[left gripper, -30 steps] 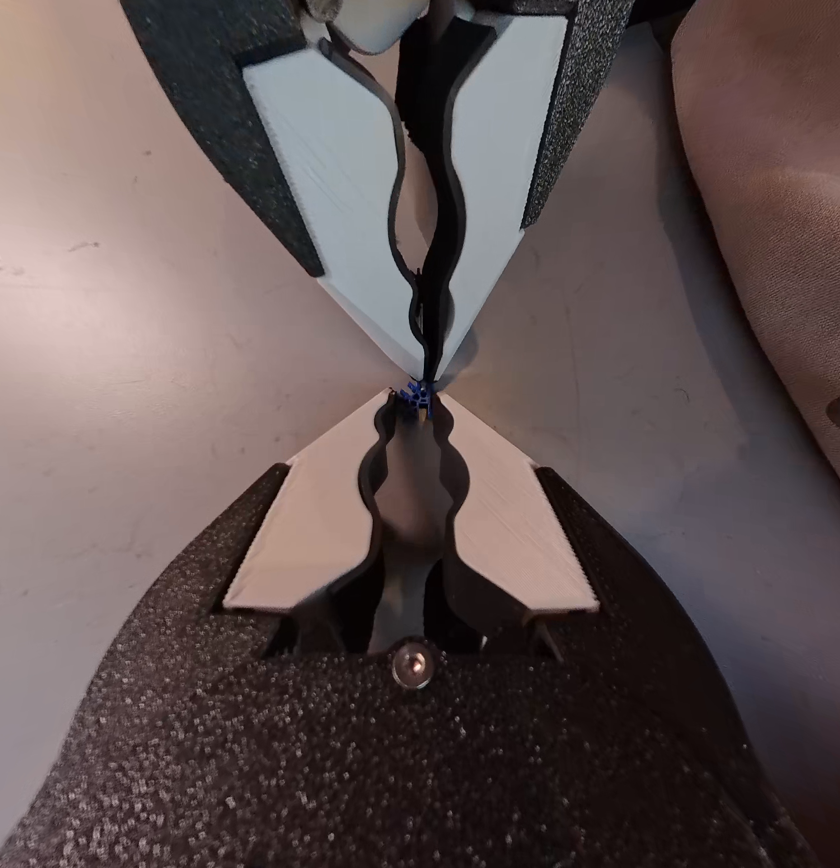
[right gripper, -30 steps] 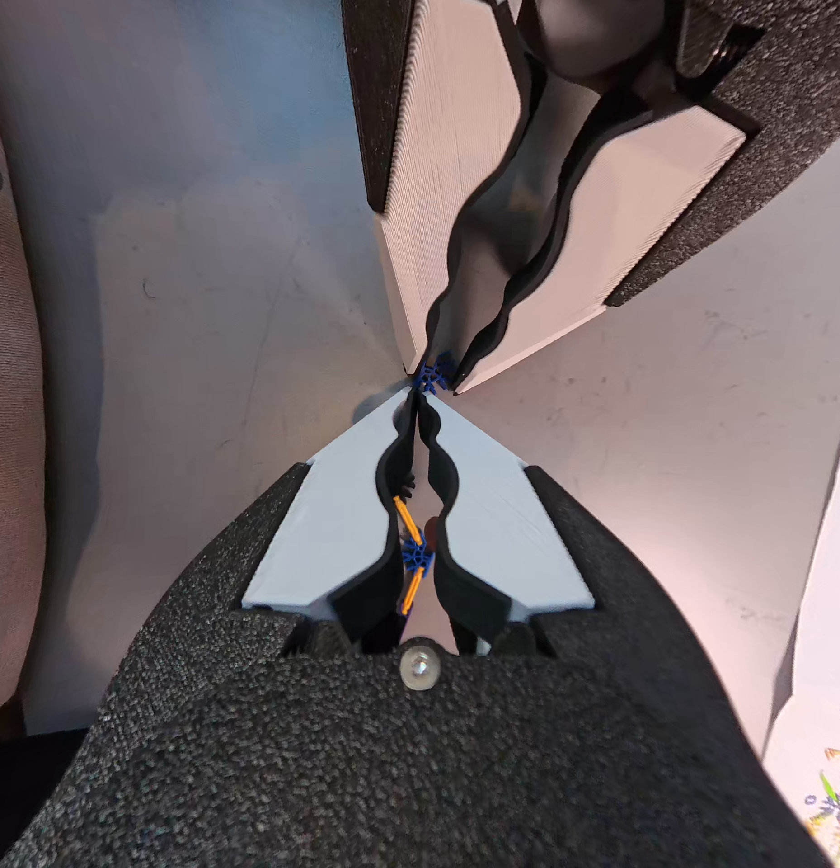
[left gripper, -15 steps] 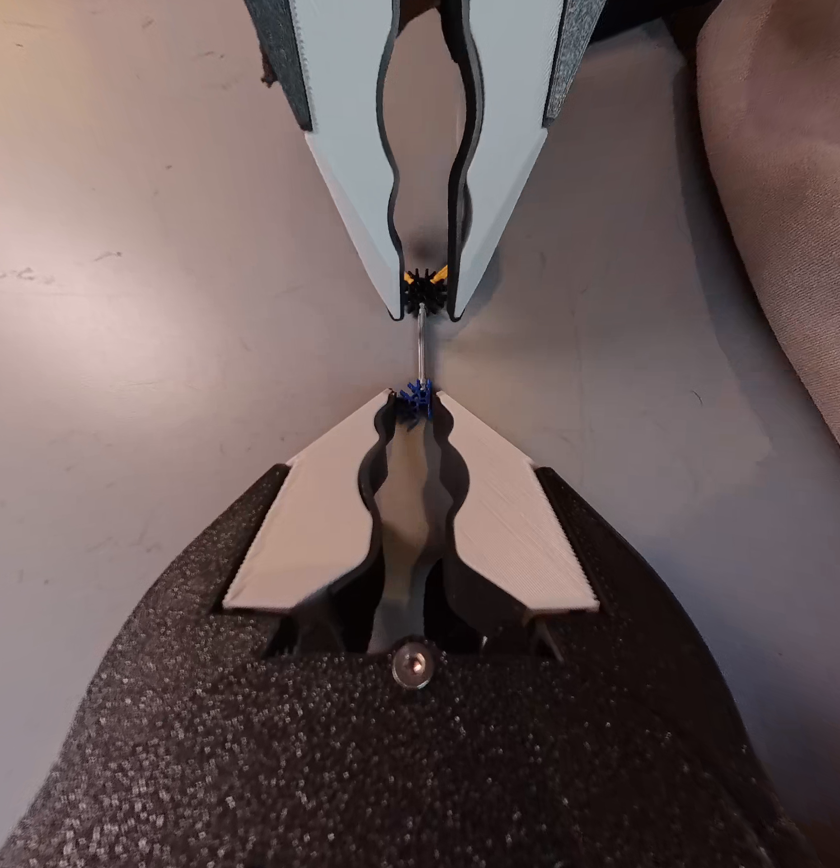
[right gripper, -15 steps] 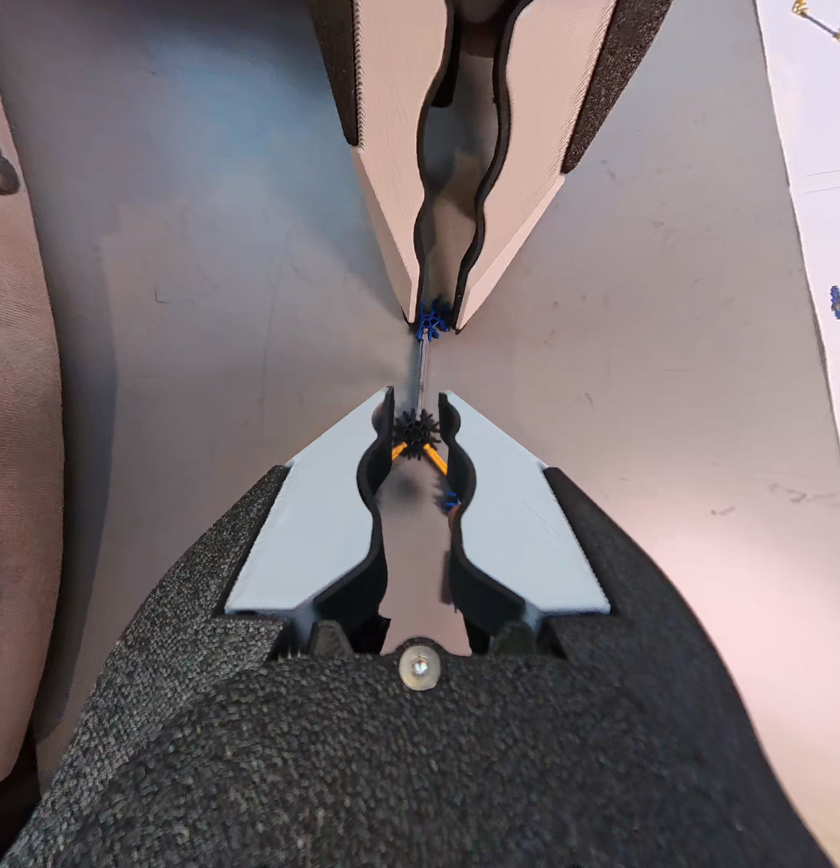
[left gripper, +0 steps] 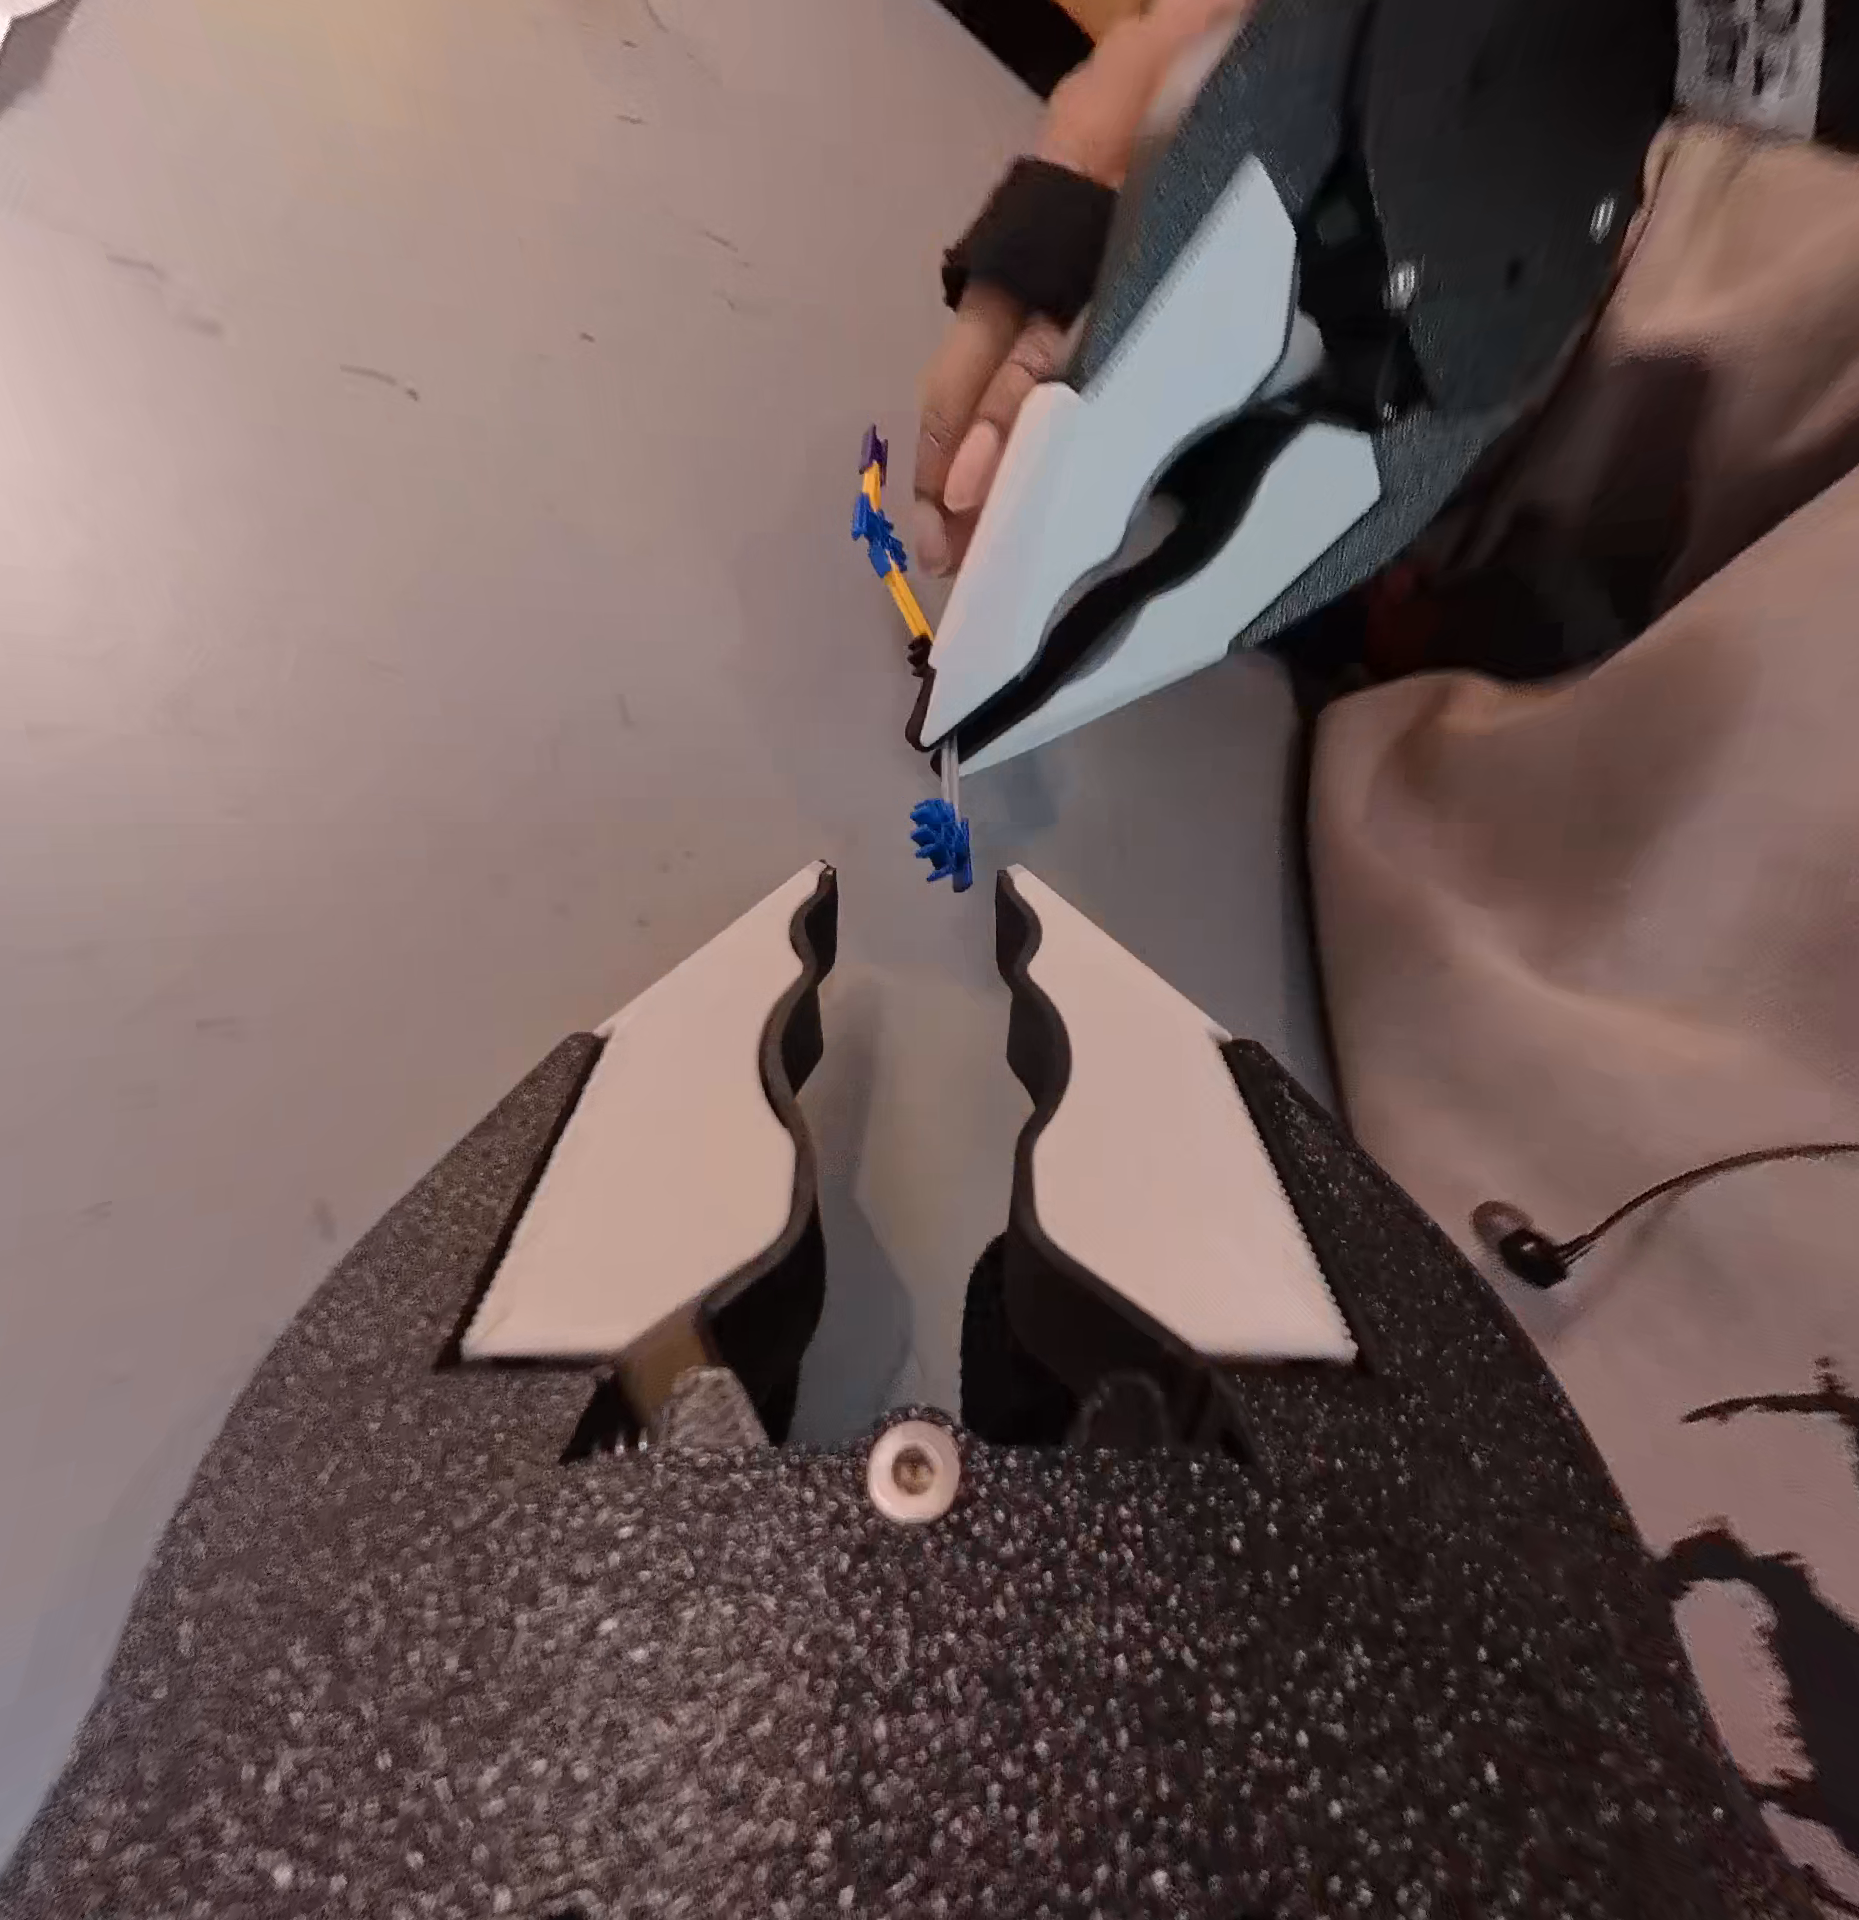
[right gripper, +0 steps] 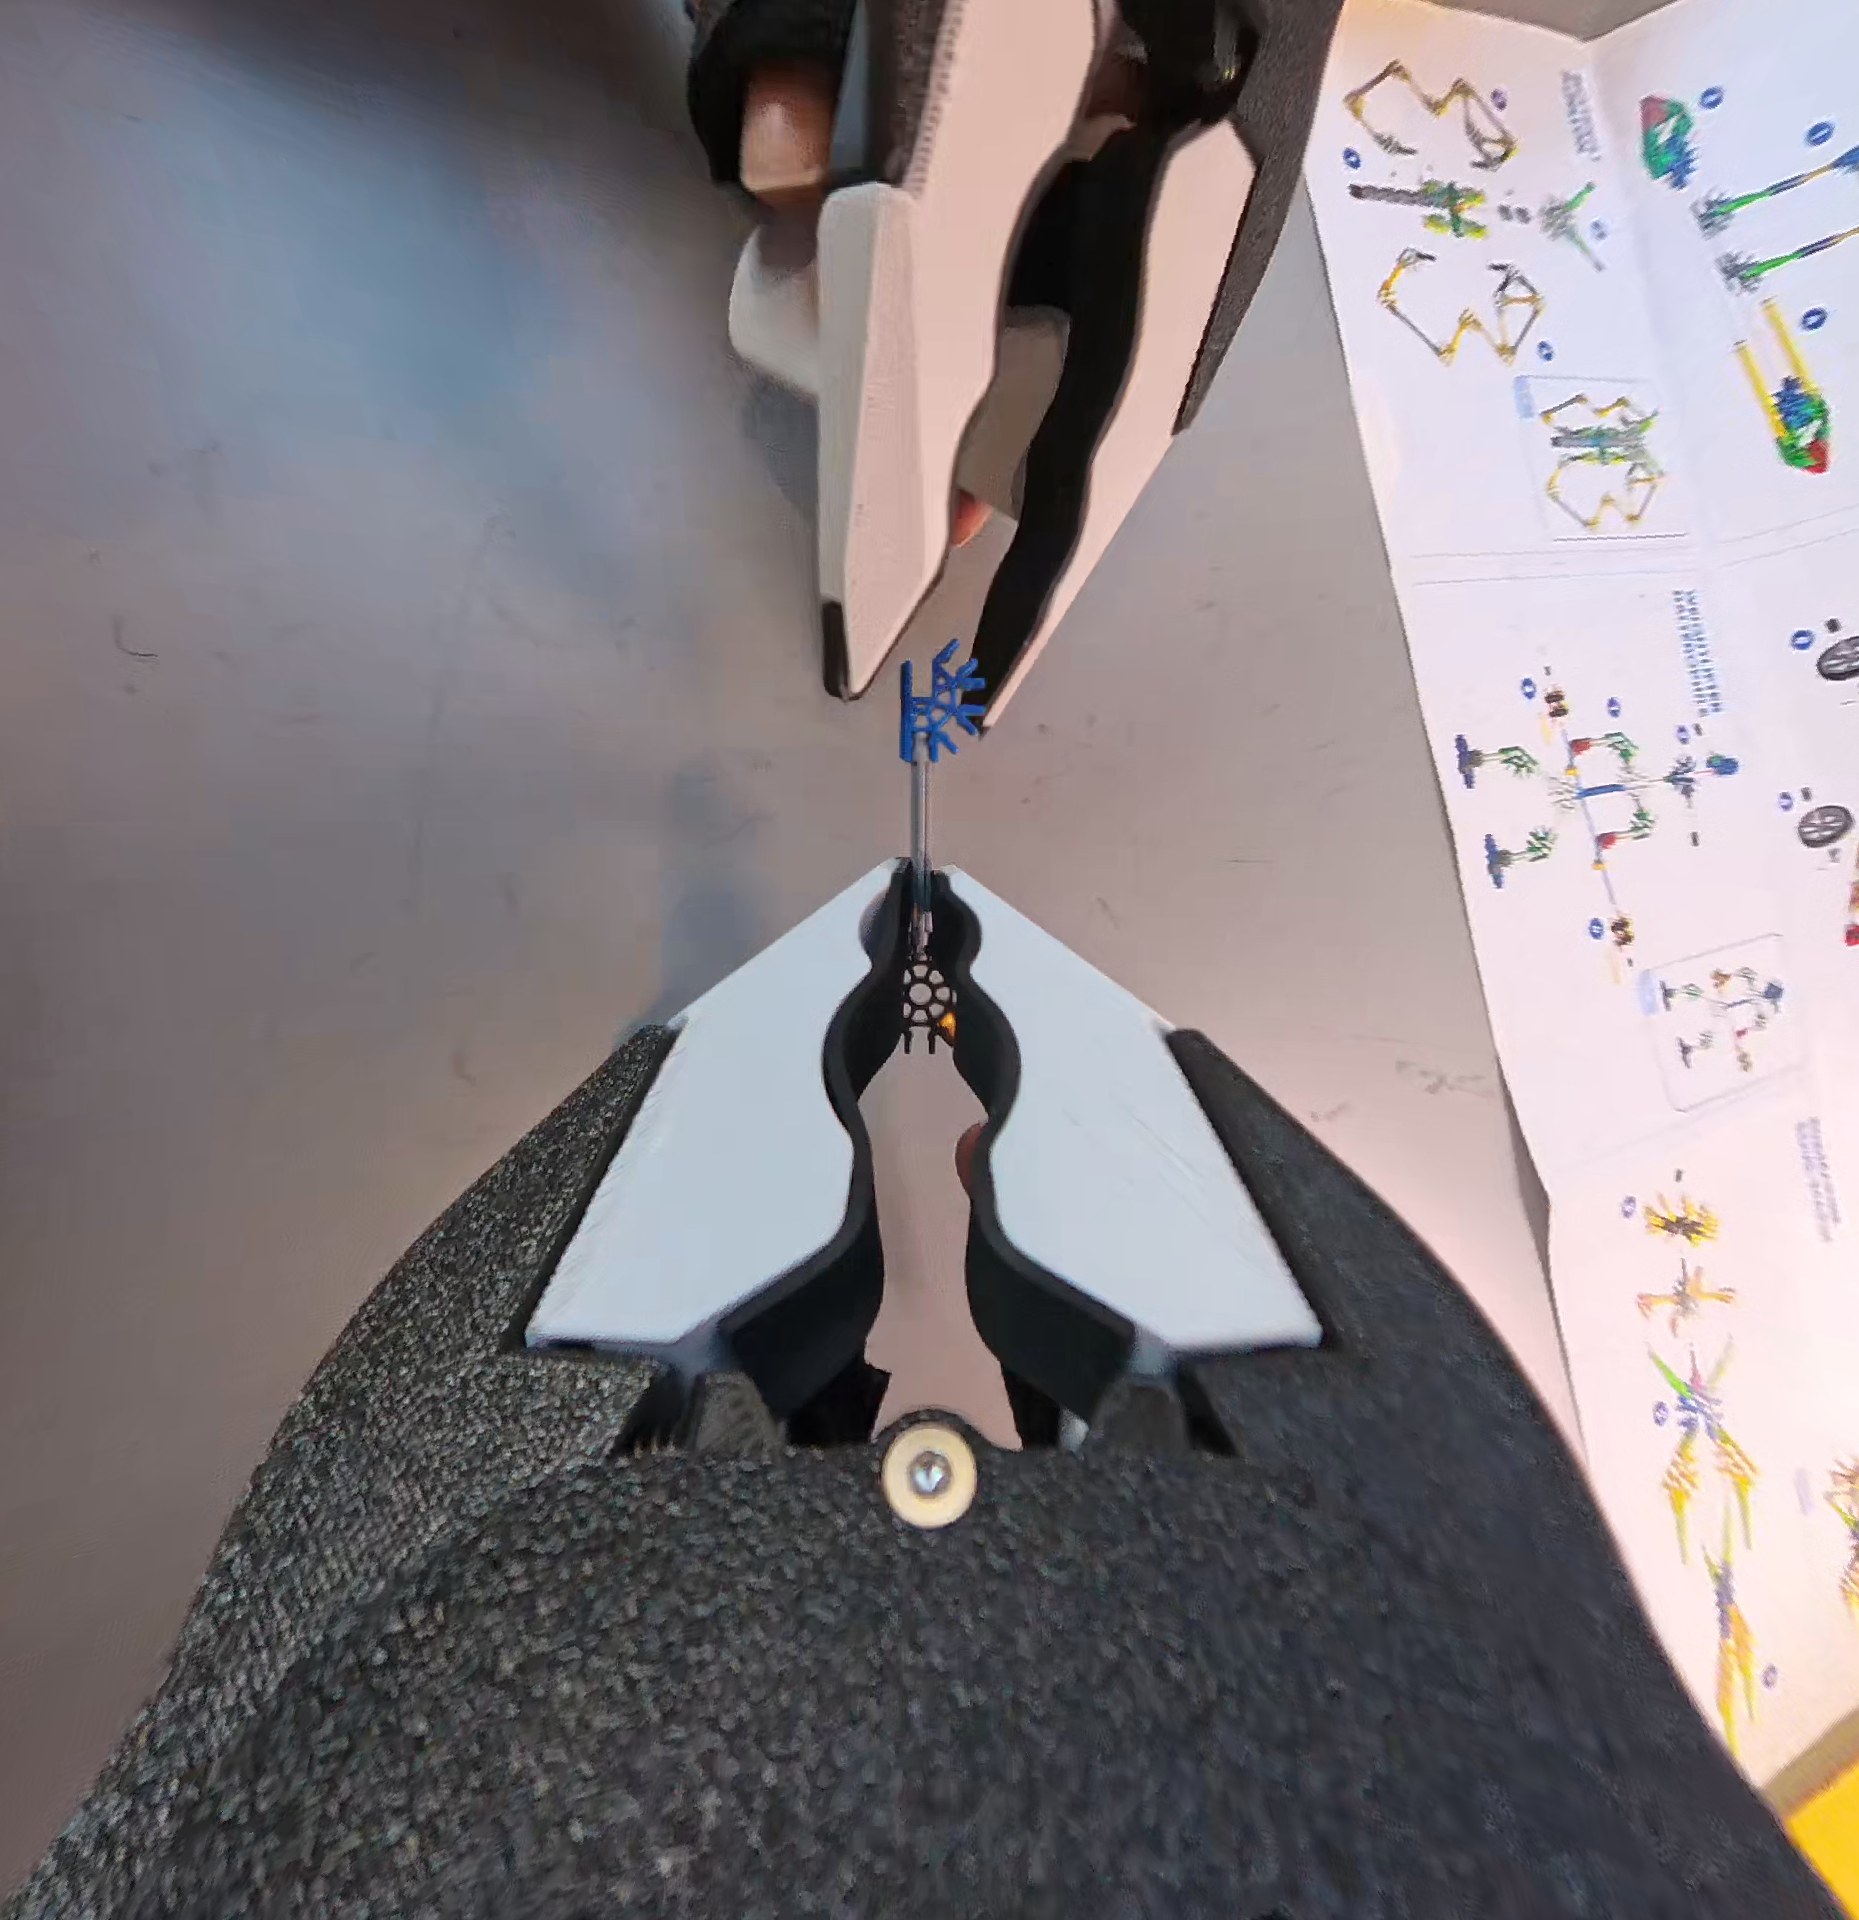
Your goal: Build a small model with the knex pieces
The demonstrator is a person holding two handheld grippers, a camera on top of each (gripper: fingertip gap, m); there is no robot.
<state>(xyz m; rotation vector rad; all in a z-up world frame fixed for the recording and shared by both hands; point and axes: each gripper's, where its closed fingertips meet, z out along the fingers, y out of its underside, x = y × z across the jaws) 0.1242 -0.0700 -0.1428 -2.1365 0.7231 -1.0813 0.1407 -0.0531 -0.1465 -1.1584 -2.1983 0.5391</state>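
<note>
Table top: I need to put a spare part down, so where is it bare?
The grey table is bare left of both grippers. Right of them the instruction sheet covers it. The middle is crowded: the right gripper holds a rod-and-connector piece at the open left gripper.

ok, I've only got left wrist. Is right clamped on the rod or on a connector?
Observer: On the rod. The right wrist view shows the right gripper with its tips shut on it, and a black connector sits behind the tips in the hollow between the fingers.
Operator: Blue connector inside left's jaws?
Observer: From the right wrist, the blue connector lines up between the open tips of the left gripper. I can't tell whether it touches a pad.
Operator: Anything else on the table?
Observer: A printed sheet of build pictures lies flat to the right of both grippers.
</note>
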